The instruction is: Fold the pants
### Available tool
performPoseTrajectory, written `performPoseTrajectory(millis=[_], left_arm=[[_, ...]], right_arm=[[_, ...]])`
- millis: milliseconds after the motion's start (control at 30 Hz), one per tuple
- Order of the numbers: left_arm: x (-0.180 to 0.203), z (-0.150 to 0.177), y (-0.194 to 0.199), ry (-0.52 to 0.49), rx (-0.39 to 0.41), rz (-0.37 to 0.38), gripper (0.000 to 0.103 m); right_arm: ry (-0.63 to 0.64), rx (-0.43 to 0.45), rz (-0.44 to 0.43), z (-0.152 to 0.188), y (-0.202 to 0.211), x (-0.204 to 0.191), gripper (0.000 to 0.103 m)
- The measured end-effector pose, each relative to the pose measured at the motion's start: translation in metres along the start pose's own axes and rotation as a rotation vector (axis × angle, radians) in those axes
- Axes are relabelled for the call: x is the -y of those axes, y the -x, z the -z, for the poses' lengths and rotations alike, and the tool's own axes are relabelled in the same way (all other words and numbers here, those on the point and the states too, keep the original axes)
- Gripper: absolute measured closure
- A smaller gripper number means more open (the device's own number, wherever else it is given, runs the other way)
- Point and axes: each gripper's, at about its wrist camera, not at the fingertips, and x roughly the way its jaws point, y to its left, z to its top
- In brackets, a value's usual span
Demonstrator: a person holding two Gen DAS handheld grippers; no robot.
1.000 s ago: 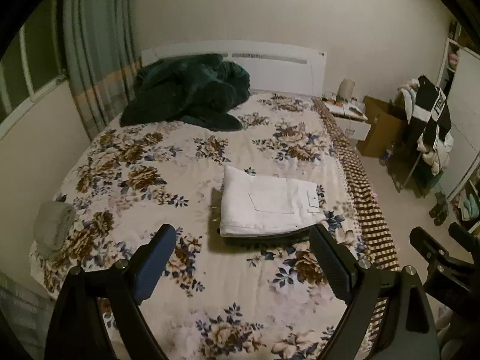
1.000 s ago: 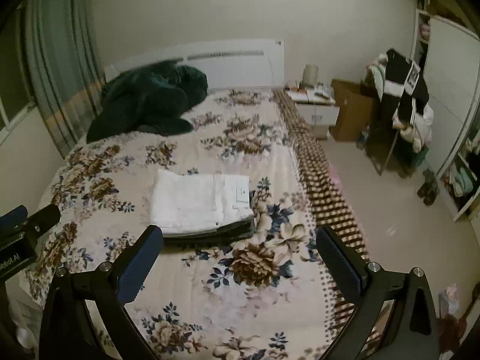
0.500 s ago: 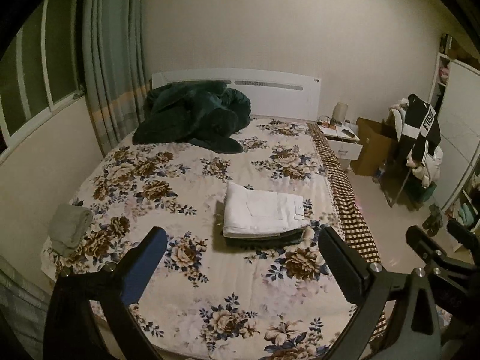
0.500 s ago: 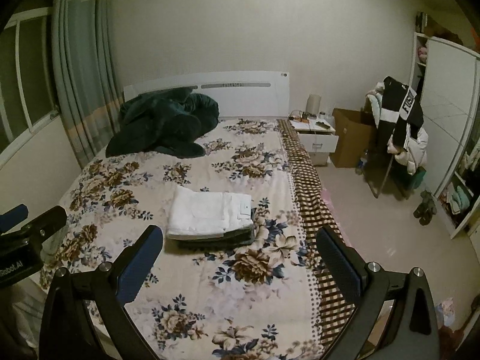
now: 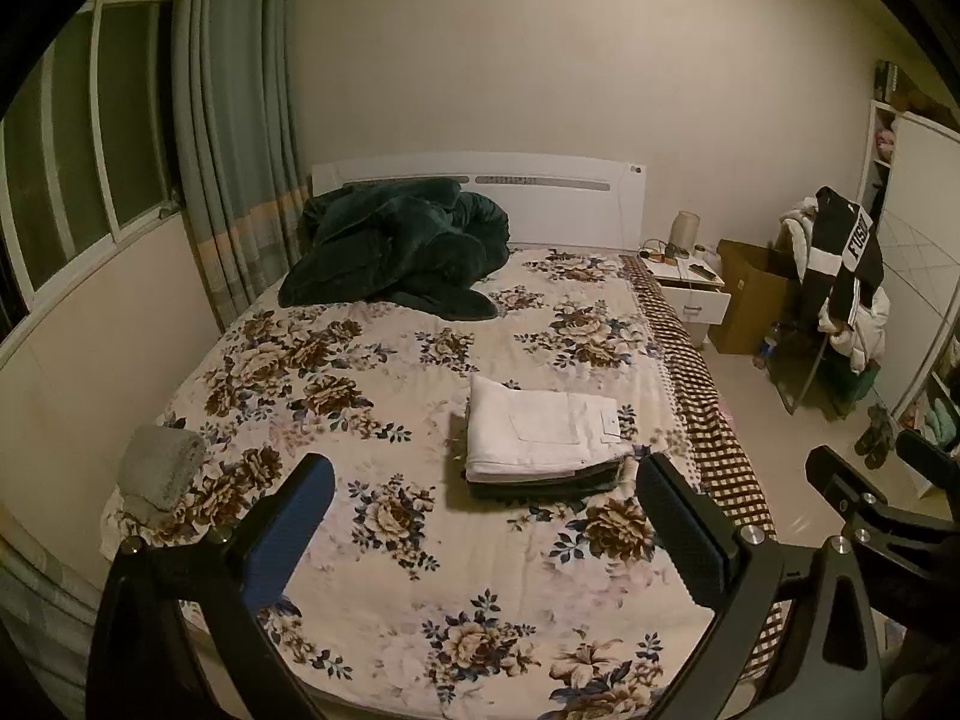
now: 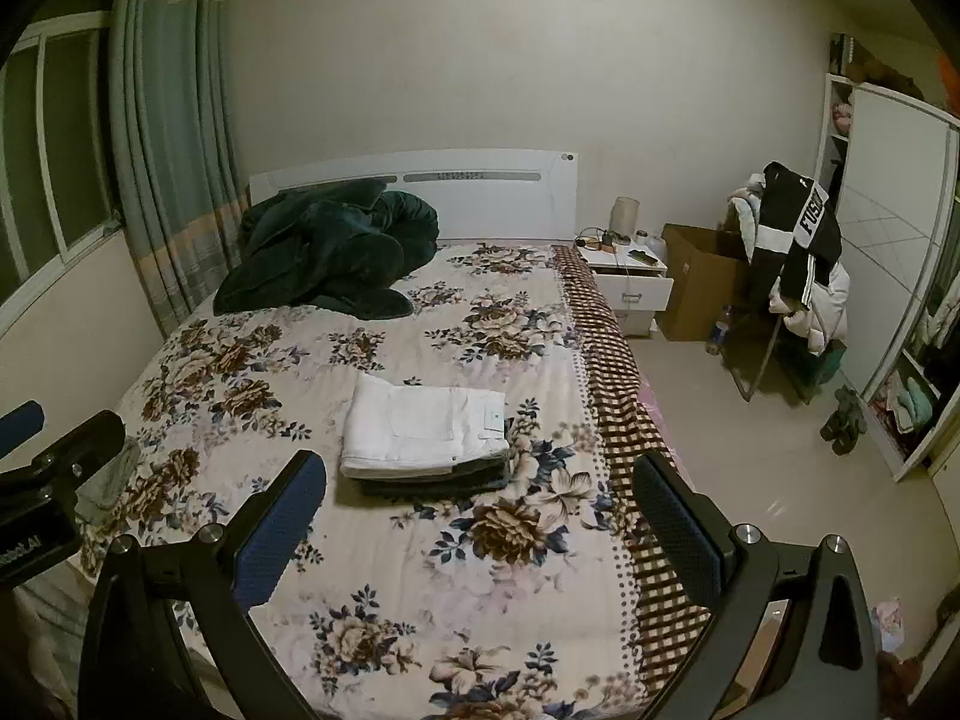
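the left gripper (image 5: 485, 495) and the right gripper (image 6: 480, 489) hang above the near end of the bed (image 5: 372, 372), each with its 2 fingers spread wide and nothing between them. past them, the white pants (image 5: 537, 435) lie folded flat on top of darker folded clothes (image 5: 543, 485), toward the bed's right side, clear of both grippers. a grey cloth (image 5: 161, 468) sits at the left edge. farther off, a dark green blanket (image 5: 396, 249) is heaped by the white headboard (image 5: 558, 198), with a nightstand (image 5: 690, 291) to its right.
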Motion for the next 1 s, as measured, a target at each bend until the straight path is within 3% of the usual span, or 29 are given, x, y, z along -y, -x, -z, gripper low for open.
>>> performPoseTrajectory(millis=[1000], left_arm=[[-0.0063, -0.0020, 0.0088, -0.006, 0.006, -0.013, 0.000]], right_arm=[[0.000, 0.004, -0.010, -0.0033, 0.0005, -0.0027, 0.000]])
